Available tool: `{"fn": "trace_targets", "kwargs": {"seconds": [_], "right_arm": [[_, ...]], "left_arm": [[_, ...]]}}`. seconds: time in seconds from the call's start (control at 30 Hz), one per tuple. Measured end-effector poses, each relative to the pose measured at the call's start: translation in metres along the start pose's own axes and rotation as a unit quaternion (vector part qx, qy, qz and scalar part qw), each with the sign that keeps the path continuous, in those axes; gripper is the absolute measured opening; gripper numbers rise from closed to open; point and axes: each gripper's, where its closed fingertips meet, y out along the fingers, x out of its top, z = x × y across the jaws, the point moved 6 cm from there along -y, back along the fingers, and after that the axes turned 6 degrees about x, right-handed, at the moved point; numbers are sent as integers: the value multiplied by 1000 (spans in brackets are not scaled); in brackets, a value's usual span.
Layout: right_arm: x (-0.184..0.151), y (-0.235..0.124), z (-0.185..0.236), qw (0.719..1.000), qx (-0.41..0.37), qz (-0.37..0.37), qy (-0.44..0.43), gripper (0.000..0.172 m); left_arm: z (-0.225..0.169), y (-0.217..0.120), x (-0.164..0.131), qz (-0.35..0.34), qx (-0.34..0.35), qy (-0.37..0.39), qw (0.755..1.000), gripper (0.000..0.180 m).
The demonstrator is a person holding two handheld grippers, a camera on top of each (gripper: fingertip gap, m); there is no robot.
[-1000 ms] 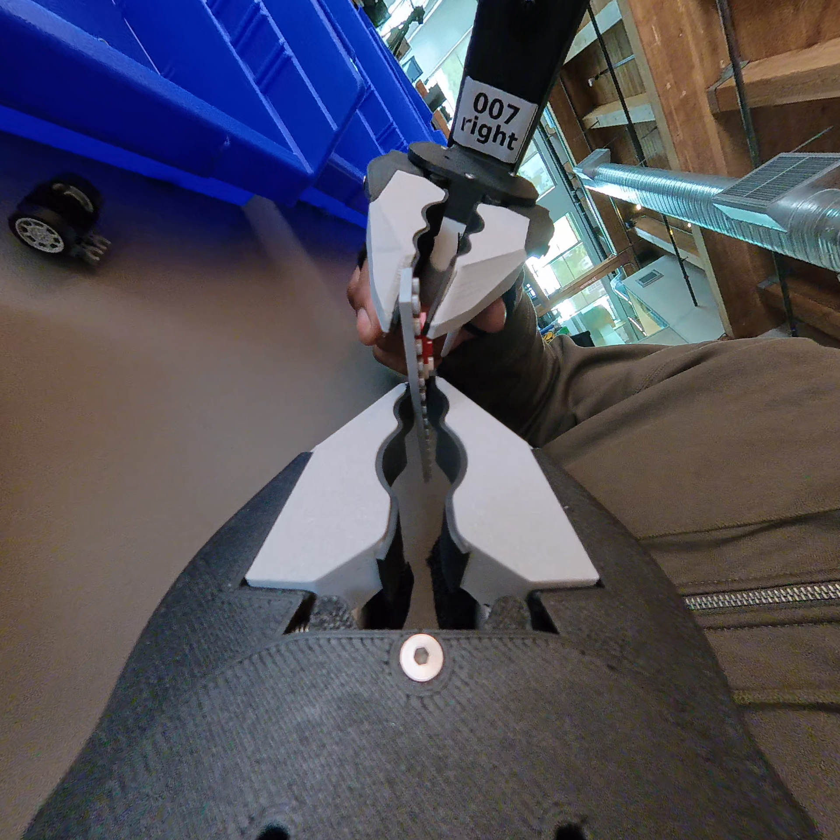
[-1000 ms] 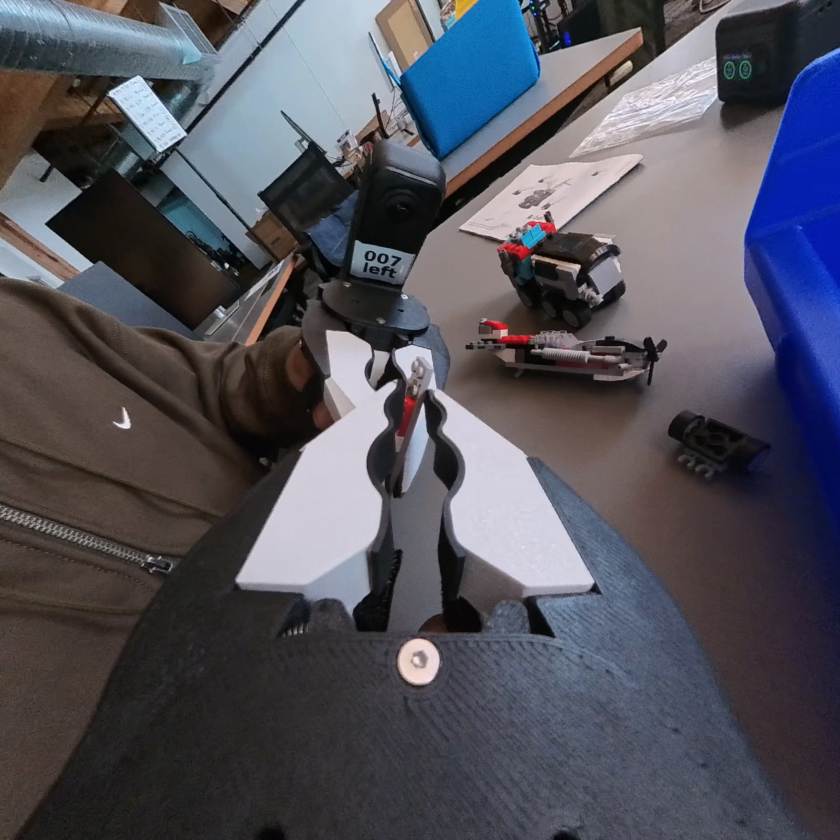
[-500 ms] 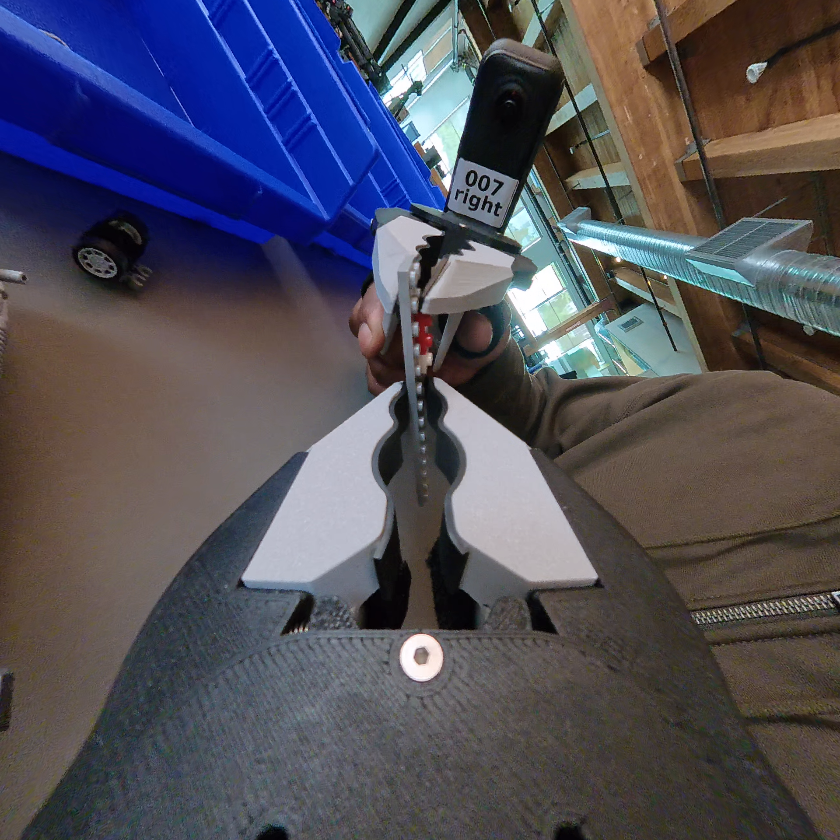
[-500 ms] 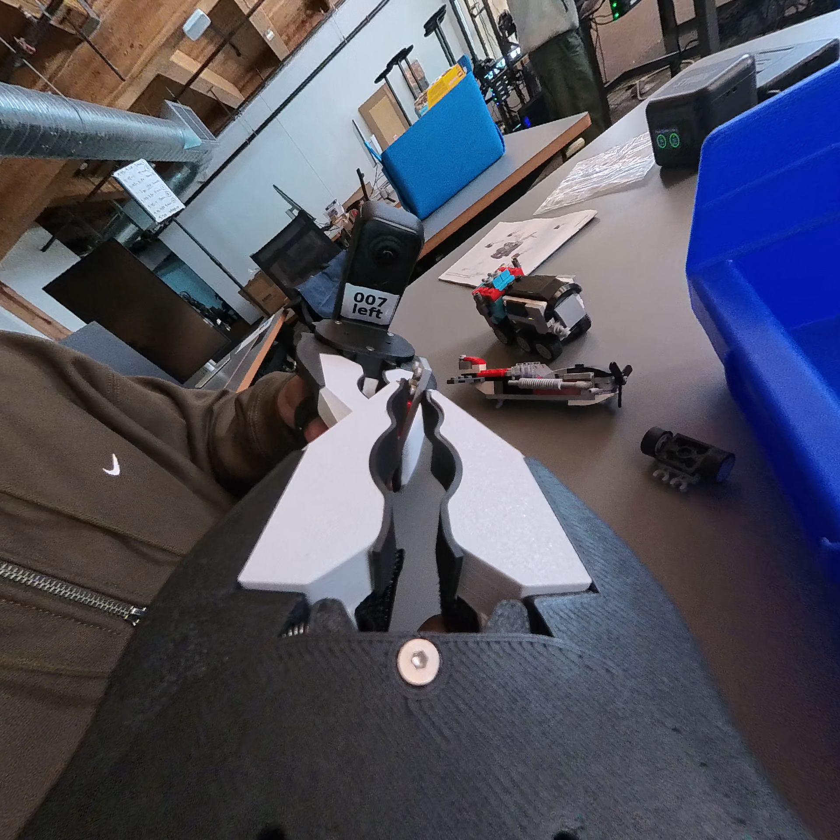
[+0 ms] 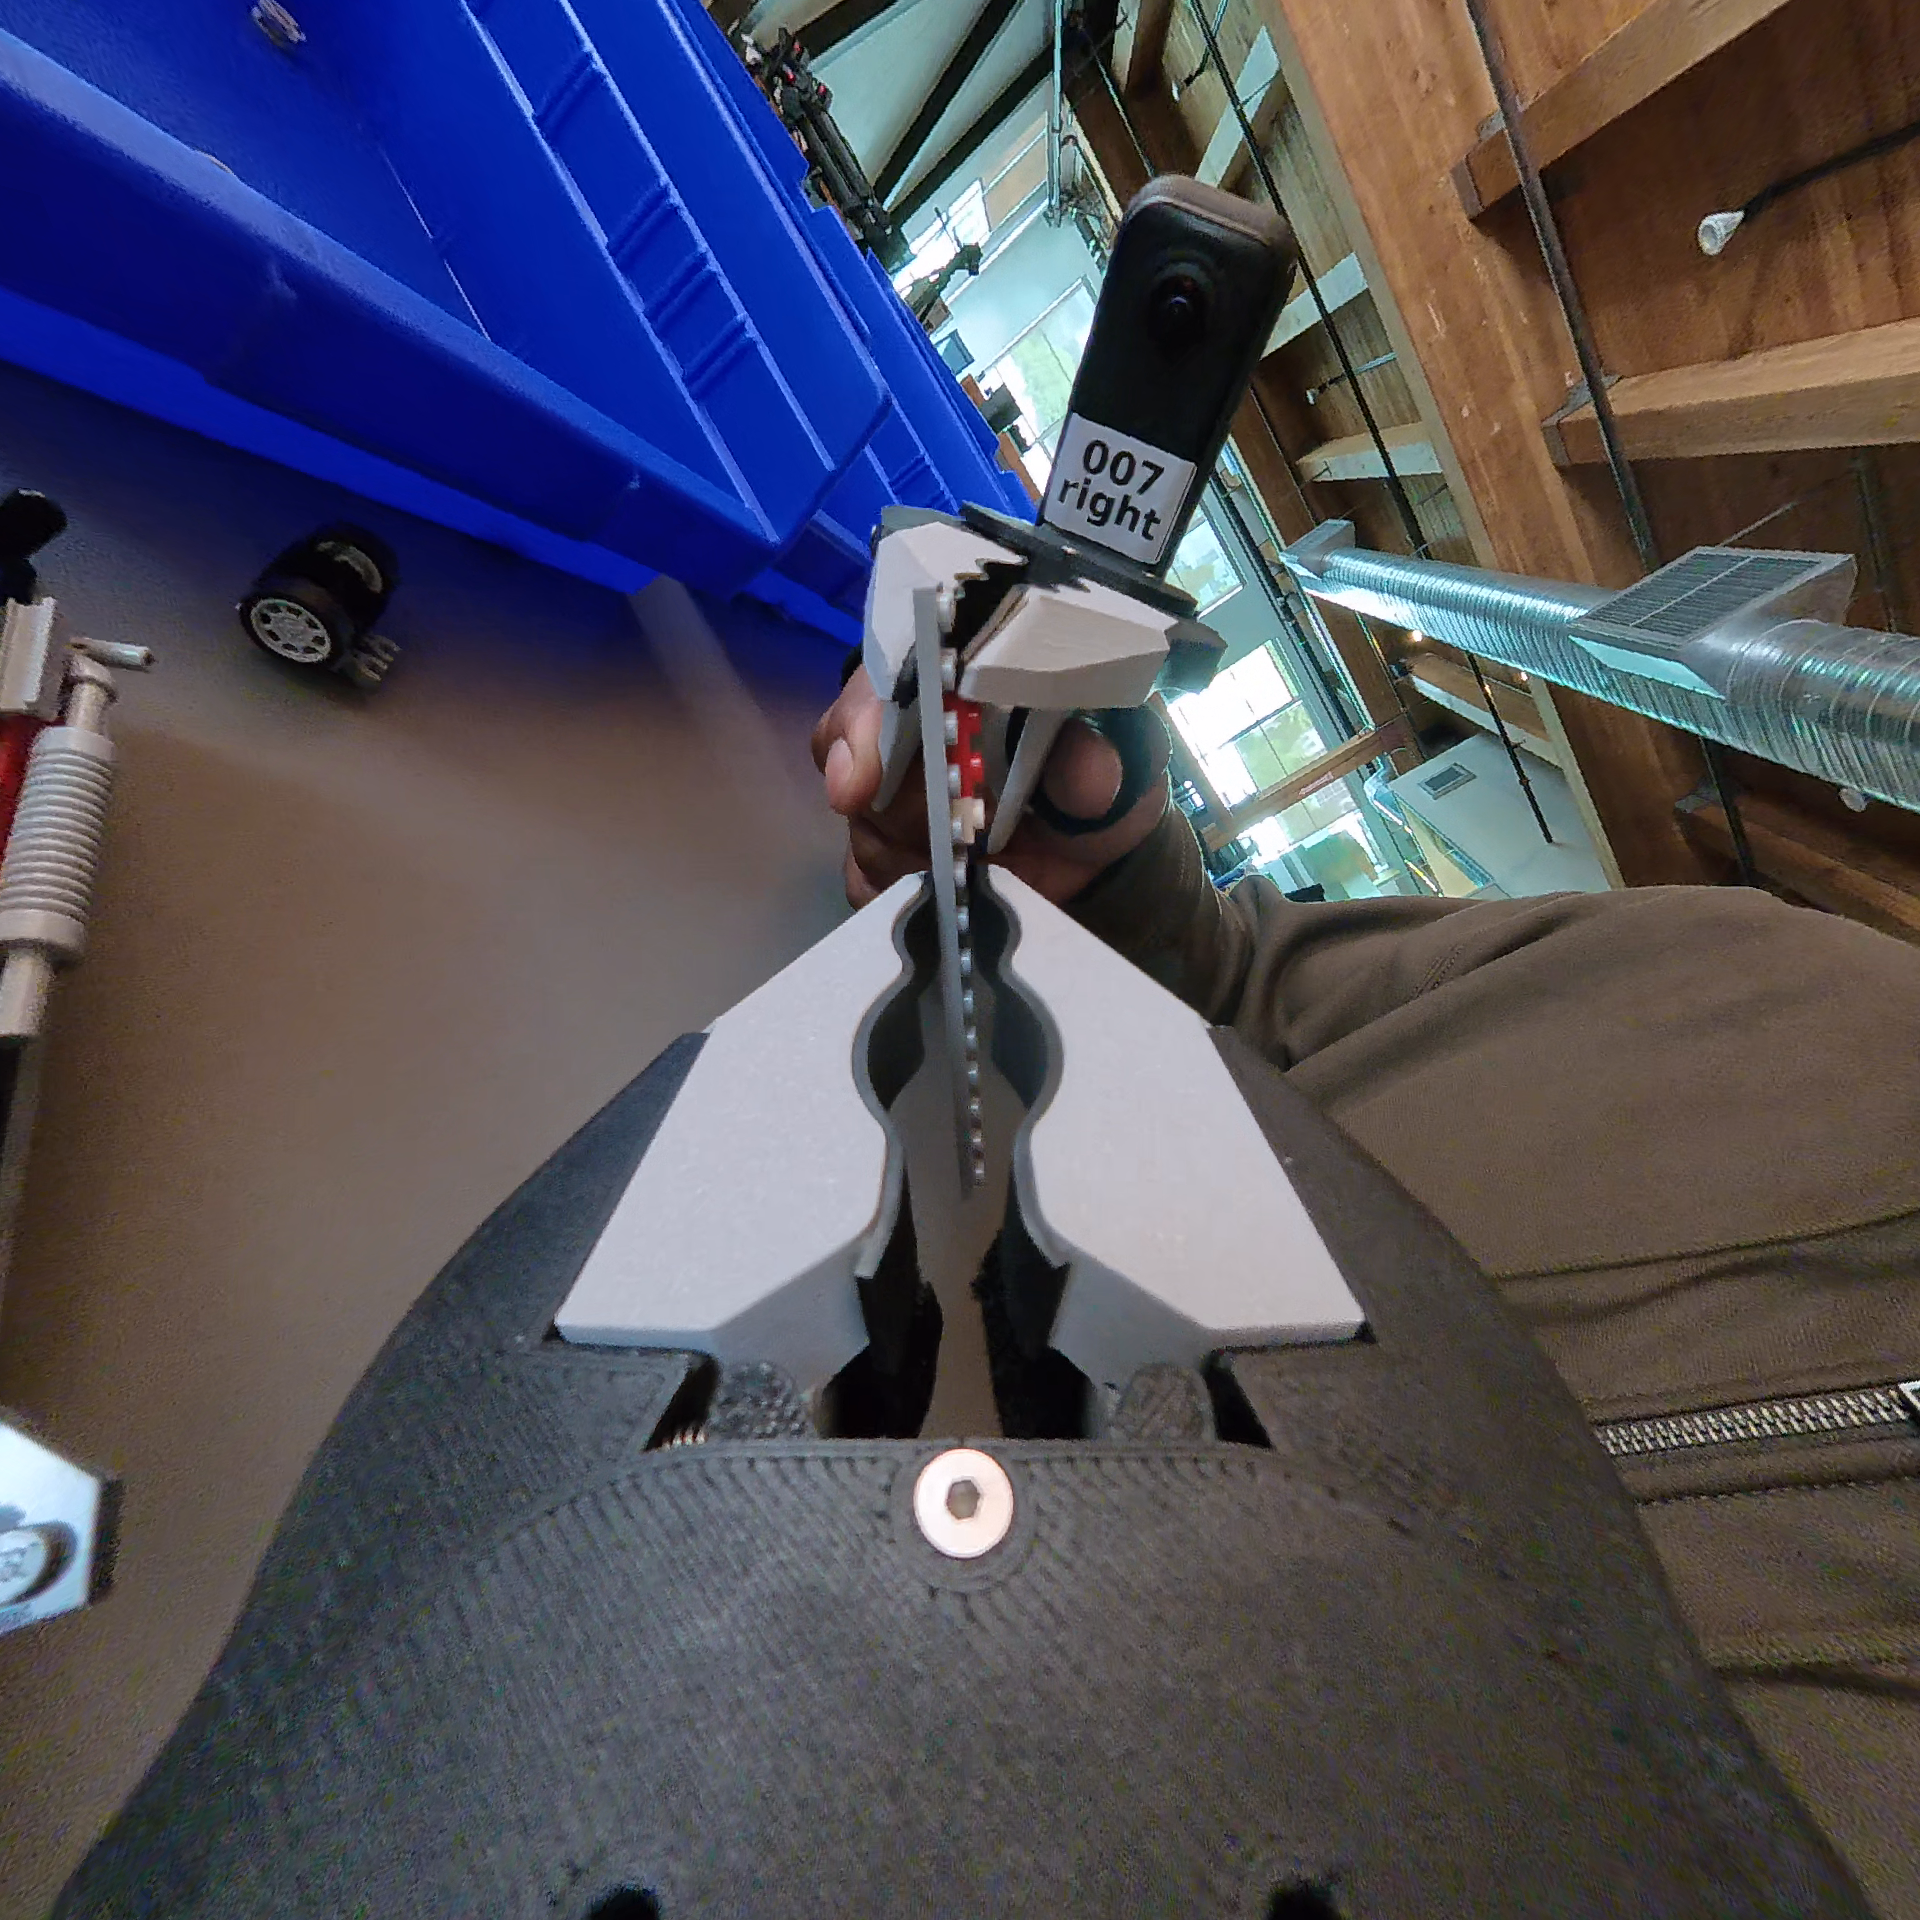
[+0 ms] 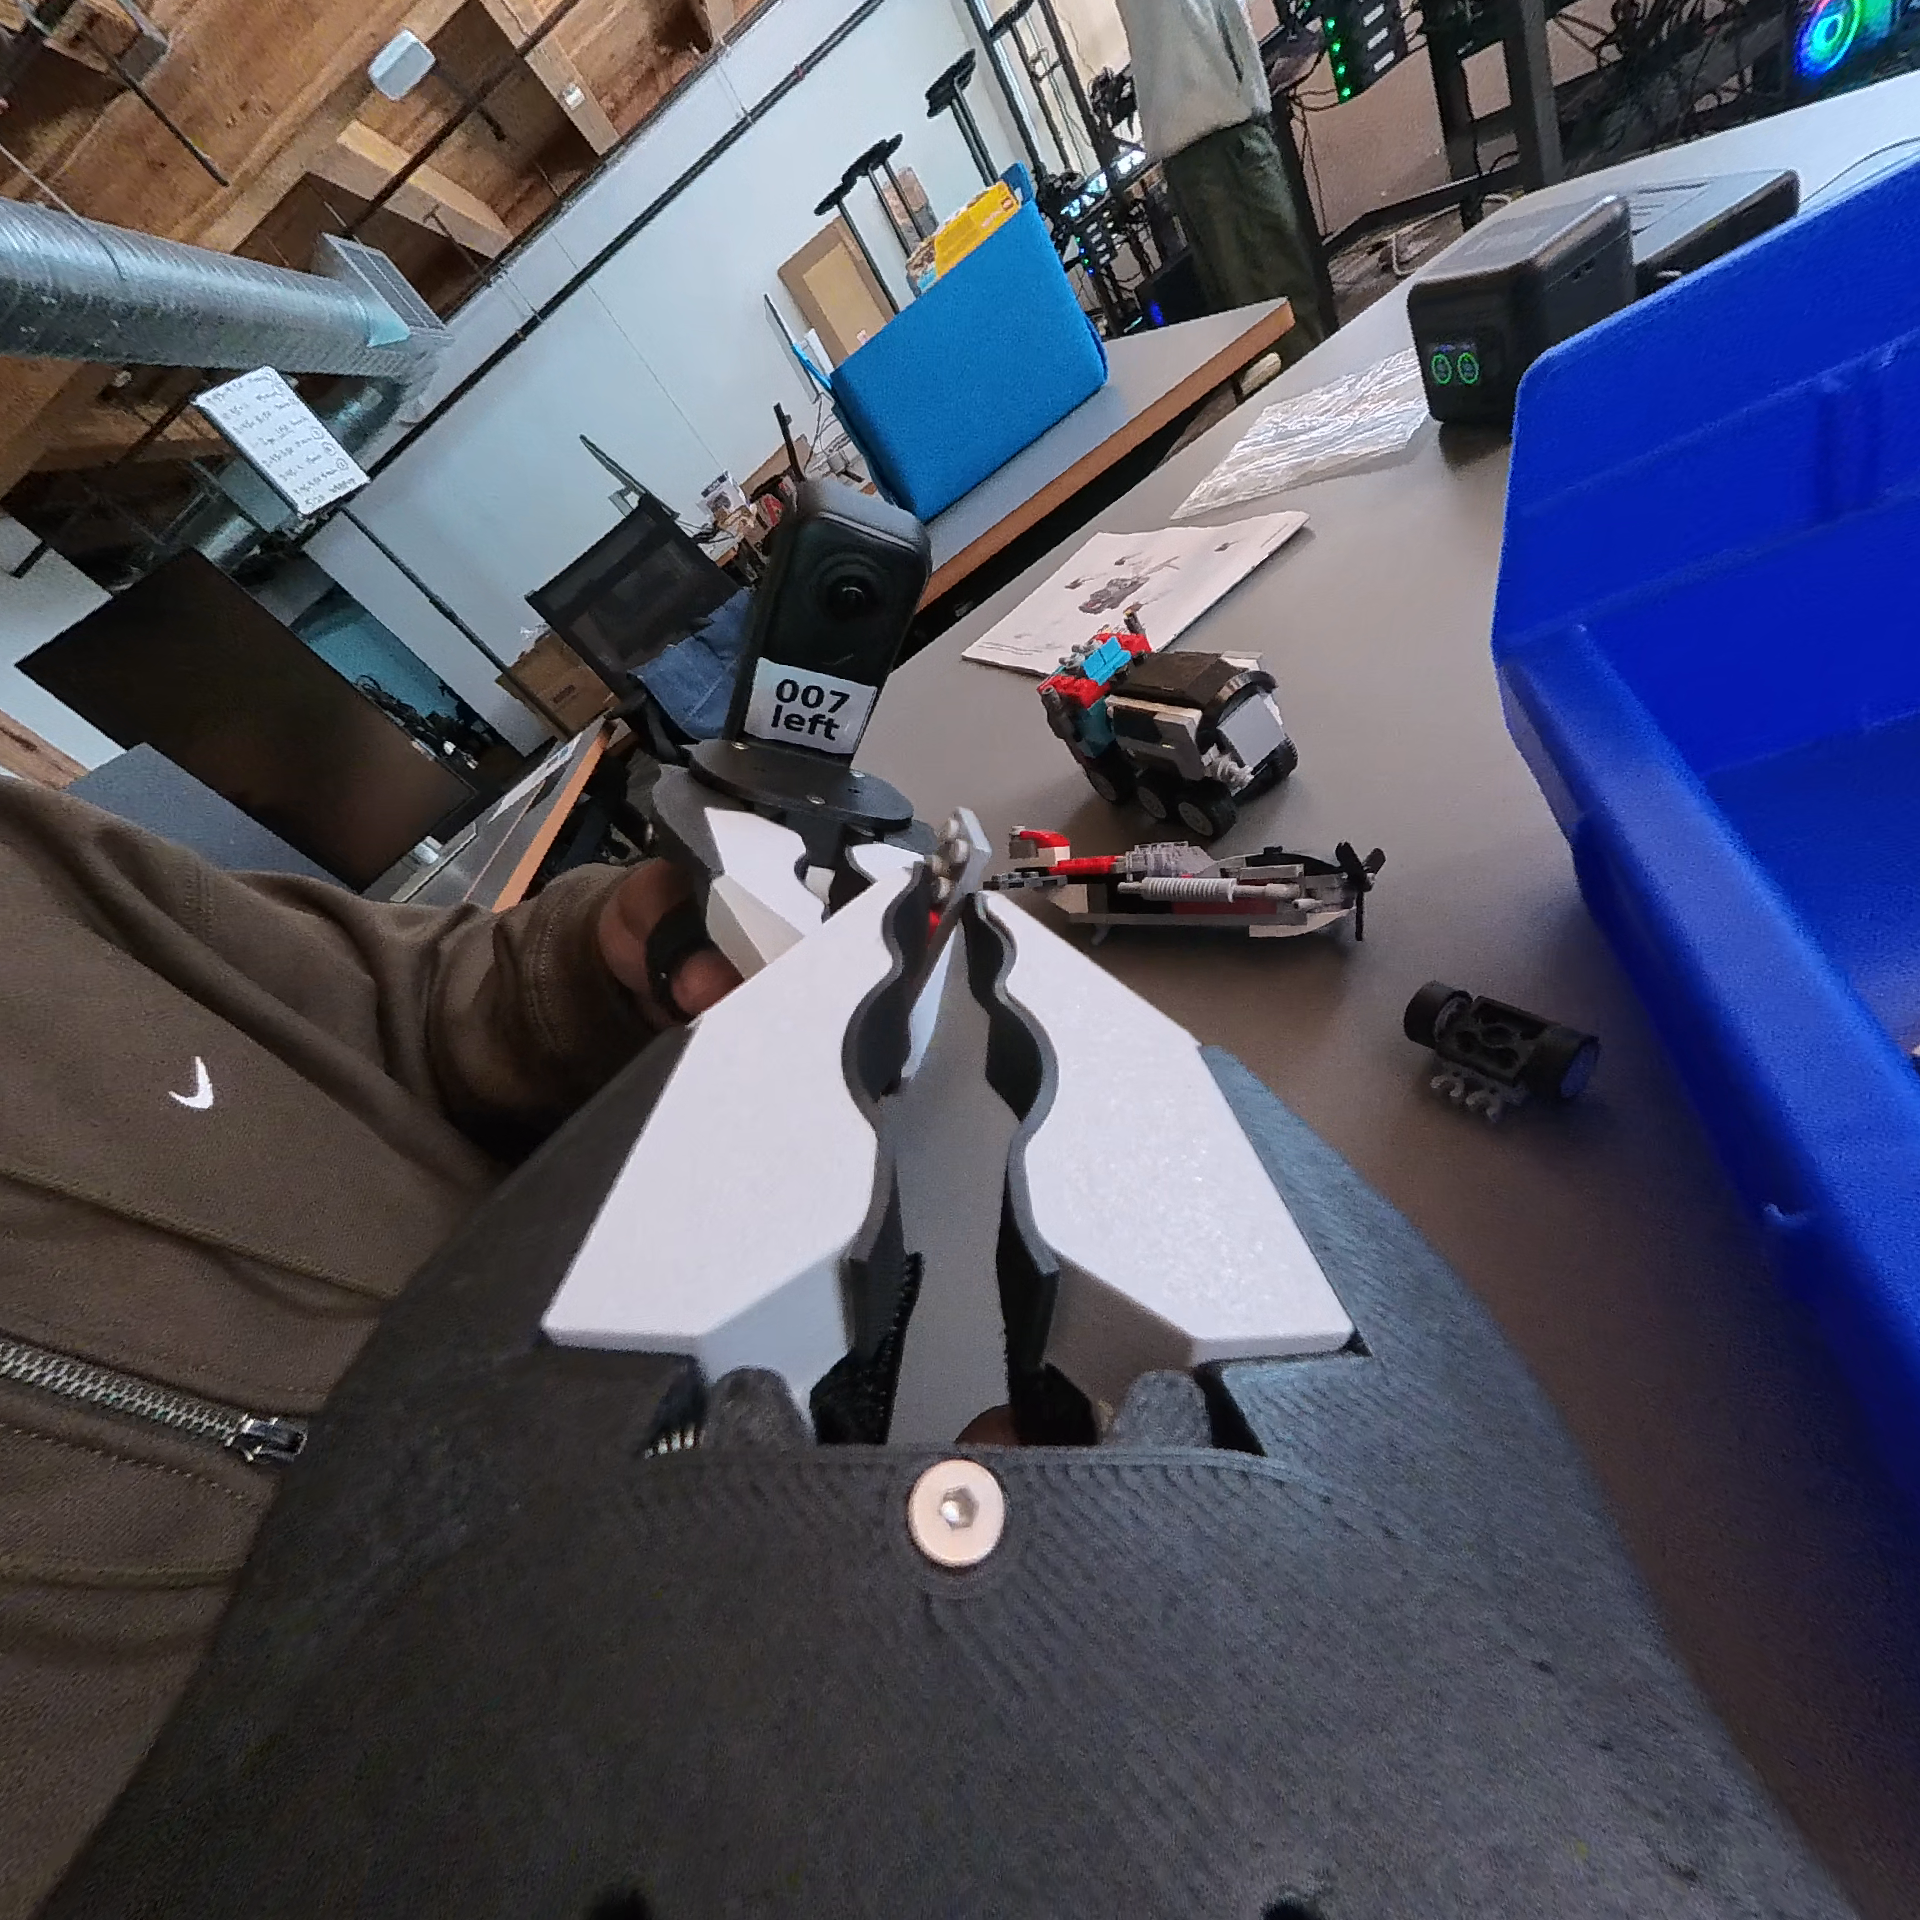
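Two hand-held grippers meet nose to nose above the grey table, each clamped on the same thin, long grey studded brick plate. The left gripper pinches one end of it, its white fingers closed against the plate's flat faces. The right gripper grips the opposite end, where small red and white bricks sit on the studded face.

The plate's long axis runs straight from one gripper to the other, edge-on to the left camera, studs facing the person's side. In the right wrist view the plate's far tip pokes out past the fingertips, tilted upward. Hands in dark fingerless gloves hold both tools, with olive-brown sleeves behind.

Farther out on the table lie a low grey, red and black brick-built craft with a spring and a rear propeller, a chunky black and grey brick vehicle with red and teal parts, a loose black wheel-and-axle piece, and a printed booklet. Large blue plastic bins stand along the table's edge.
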Motion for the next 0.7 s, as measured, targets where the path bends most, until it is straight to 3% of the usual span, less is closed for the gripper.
{"fn": "trace_targets", "kwargs": {"seconds": [0.7], "right_arm": [[4,-5,-5,1000,-17,-14,-1,7]], "left_arm": [[3,-5,6,-25,5,-8,1000,6]]}}
